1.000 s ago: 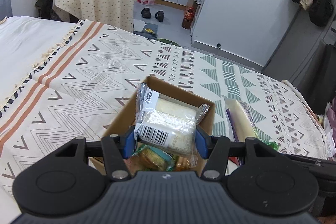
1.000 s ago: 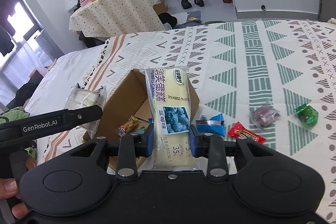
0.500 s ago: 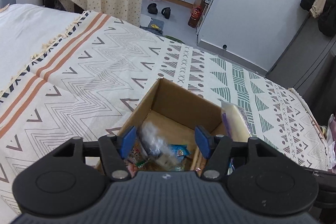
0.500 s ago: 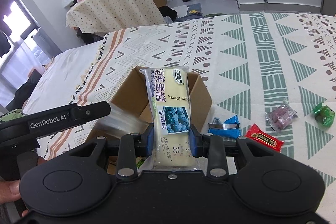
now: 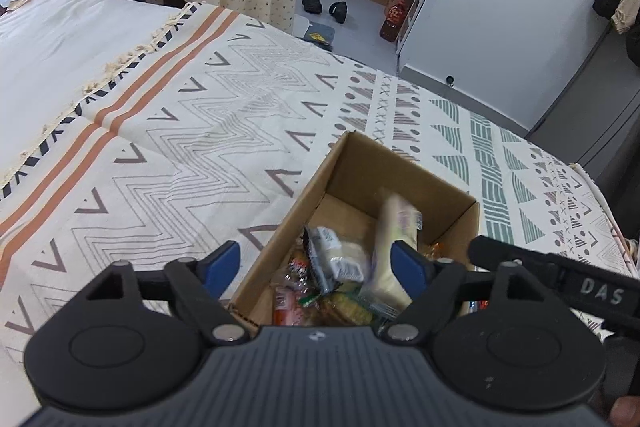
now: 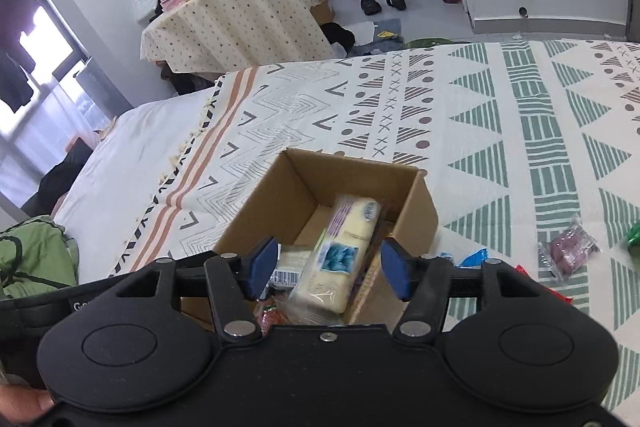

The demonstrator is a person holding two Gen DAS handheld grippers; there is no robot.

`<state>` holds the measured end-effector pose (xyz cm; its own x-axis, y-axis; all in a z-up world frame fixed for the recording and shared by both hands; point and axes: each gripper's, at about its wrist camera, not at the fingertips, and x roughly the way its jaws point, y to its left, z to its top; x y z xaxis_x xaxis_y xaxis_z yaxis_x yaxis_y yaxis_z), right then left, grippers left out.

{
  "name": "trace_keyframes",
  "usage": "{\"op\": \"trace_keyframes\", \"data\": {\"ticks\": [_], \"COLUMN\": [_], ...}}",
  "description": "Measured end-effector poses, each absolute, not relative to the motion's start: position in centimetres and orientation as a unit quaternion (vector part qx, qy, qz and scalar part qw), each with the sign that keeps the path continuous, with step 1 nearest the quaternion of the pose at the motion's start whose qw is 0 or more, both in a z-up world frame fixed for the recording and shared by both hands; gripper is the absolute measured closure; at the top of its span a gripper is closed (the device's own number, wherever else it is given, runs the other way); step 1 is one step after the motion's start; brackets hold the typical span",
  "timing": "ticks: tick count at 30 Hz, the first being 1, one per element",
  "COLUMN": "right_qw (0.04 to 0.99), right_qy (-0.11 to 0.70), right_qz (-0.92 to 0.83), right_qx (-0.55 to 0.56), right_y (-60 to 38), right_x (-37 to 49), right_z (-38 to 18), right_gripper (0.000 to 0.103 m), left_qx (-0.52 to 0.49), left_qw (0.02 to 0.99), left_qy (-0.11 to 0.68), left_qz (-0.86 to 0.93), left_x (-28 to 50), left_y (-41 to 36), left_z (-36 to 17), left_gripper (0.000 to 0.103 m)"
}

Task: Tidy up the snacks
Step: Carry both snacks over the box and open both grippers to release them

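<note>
Right tongs (image 6: 327, 269) now standing wide, empty; blueberry cake packet (image 6: 340, 255) dropping, blurred, into cardboard box (image 6: 416, 223) at lower centre. Left tongs (image 5: 316, 269) also wide, empty. Loose snacks (image 6: 568, 251) remaining on bed at right edge; judging next pickups there.

Open cardboard box (image 6: 416, 215) on the patterned bedspread (image 6: 540, 131), holding a blurred, tilted pale cake packet (image 6: 340, 251) atop mixed snacks (image 5: 320, 291). Purple (image 6: 566, 253), blue (image 6: 472, 257) and green (image 6: 634, 233) packets lie right of it.
</note>
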<state>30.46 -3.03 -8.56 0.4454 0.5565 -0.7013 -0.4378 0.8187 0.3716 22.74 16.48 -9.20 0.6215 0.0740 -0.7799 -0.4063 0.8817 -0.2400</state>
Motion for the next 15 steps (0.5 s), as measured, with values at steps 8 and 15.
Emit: {"op": "trace_keyframes", "data": {"ticks": [8,15], "right_qw": [0.853,0.86], "right_qy": [0.44,0.439], "right_qz": [0.274,0.251], "right_qx": [0.062,0.064], "right_y": [-6.1,-9.8], "right_x": [29.9,29.4], "right_z": [-8.4,-8.3], "right_gripper": [0.042,0.031], "left_qx": [-0.189,-0.188], "left_qw": [0.877,0.881], "left_qy": [0.422,0.418], "left_qz": [0.133,0.116], "left_x": [22.3,22.0], "left_y": [15.2,13.3], "left_z": [-8.9,-8.3], "left_gripper": [0.011,0.005]}}
